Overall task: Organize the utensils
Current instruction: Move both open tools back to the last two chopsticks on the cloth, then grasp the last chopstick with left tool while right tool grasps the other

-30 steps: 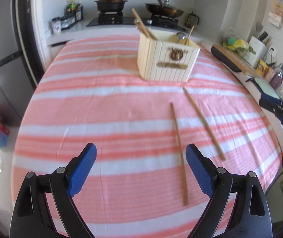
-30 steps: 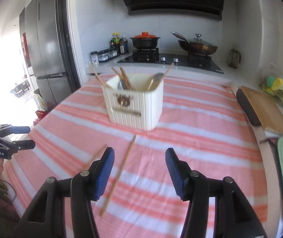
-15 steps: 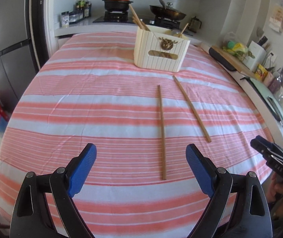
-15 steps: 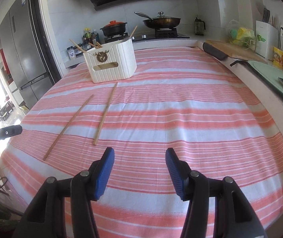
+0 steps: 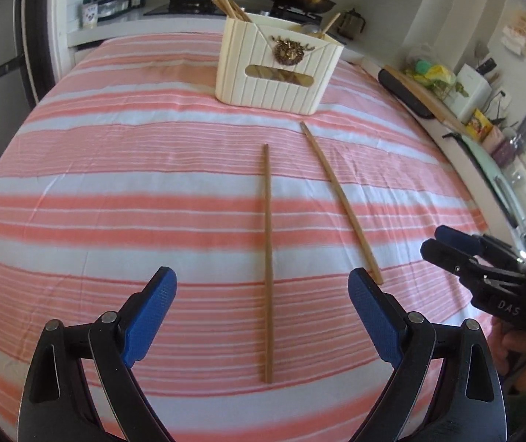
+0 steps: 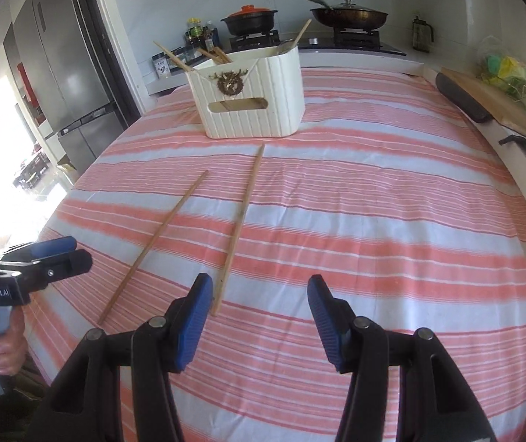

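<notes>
**A:** We are holding both tools over the striped tabletop [image 5: 115, 184], jaws empty. The left gripper [image 5: 263, 316] is standing wide, straddling the near end of one chopstick [image 5: 267, 258] at lower centre of its frame. The right gripper [image 6: 259, 309] is standing about half open, with the second chopstick [image 6: 239, 221] ending just beside its left pad.

**B:** And the destination is sitting at the upper centre of both views: the cream utensil holder [image 5: 277, 70], already carrying chopsticks and what looks like a spoon.

**A:** We are judging the risk to be in the pick itself. Thin round sticks lying flat on cloth are likely to roll or skid if a pad is landing off-centre, and a grip near one end could let the stick swing and miss the holder's mouth.

**B:** The two tools are also working close together; in the left view the right gripper is showing at the right edge, so a crossing reach could be knocking the sticks askew.

**A:** We are not seeing inside the holder, so its compartments are staying unknown. The person's hands are cut off at the frame edges, and the fisheye is bending the tabletop's rim.
</notes>
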